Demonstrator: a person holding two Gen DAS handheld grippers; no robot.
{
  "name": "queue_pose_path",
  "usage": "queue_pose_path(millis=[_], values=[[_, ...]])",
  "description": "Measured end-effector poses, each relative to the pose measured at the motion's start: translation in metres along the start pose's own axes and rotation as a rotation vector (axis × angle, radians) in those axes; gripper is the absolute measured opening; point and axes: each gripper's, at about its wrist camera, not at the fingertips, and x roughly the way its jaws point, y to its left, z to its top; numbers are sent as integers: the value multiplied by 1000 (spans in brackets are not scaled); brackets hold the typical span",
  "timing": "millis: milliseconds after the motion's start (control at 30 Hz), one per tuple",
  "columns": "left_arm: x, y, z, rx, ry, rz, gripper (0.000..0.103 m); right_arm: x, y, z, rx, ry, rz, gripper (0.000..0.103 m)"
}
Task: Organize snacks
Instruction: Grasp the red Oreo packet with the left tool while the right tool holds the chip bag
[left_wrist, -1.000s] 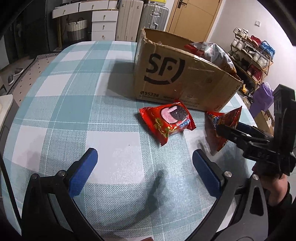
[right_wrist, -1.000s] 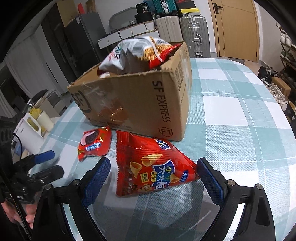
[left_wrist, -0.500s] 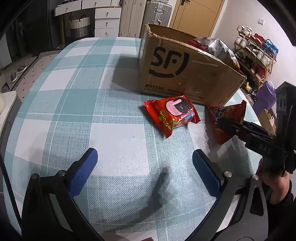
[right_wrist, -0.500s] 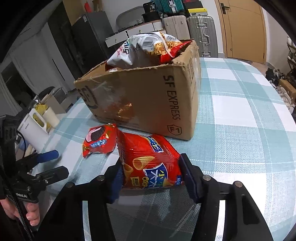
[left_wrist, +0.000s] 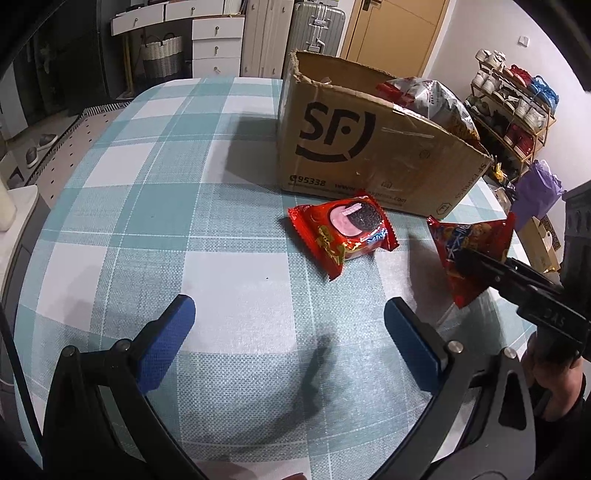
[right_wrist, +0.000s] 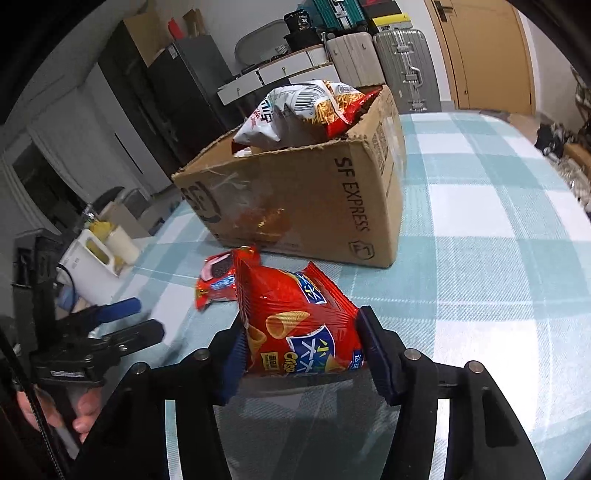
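Note:
My right gripper (right_wrist: 301, 350) is shut on a red bag of corn-cone crisps (right_wrist: 295, 321), its blue pads pressing both sides; the bag tilts up off the checked tablecloth. In the left wrist view the same bag (left_wrist: 471, 251) hangs from the right gripper (left_wrist: 465, 264) at the right. A red cookie pack (left_wrist: 347, 232) lies flat in front of the cardboard box (left_wrist: 369, 147), and shows behind the bag in the right wrist view, cookie pack (right_wrist: 218, 277). The box (right_wrist: 314, 206) holds a large chips bag (right_wrist: 303, 107). My left gripper (left_wrist: 288, 325) is open above bare cloth, short of the cookie pack.
The table (left_wrist: 147, 184) has a teal and white checked cloth with a rounded edge. A white container (right_wrist: 96, 258) stands beyond the table's left edge. Suitcases (left_wrist: 314, 40) and drawers (left_wrist: 218, 44) line the far wall; a shoe rack (left_wrist: 513, 107) stands at the right.
The right gripper's jaws closed from wide apart onto the crisps bag and tipped it up off the cloth. The left gripper kept still and open.

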Motion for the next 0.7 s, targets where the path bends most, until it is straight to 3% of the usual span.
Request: queue_pose_path(millis=[400, 700], values=[[10, -11, 19, 21, 16, 16, 102, -28, 5, -16, -3, -38, 53, 57], [27, -26, 40, 34, 52, 9, 102, -44, -5, -27, 24, -61, 44, 57]])
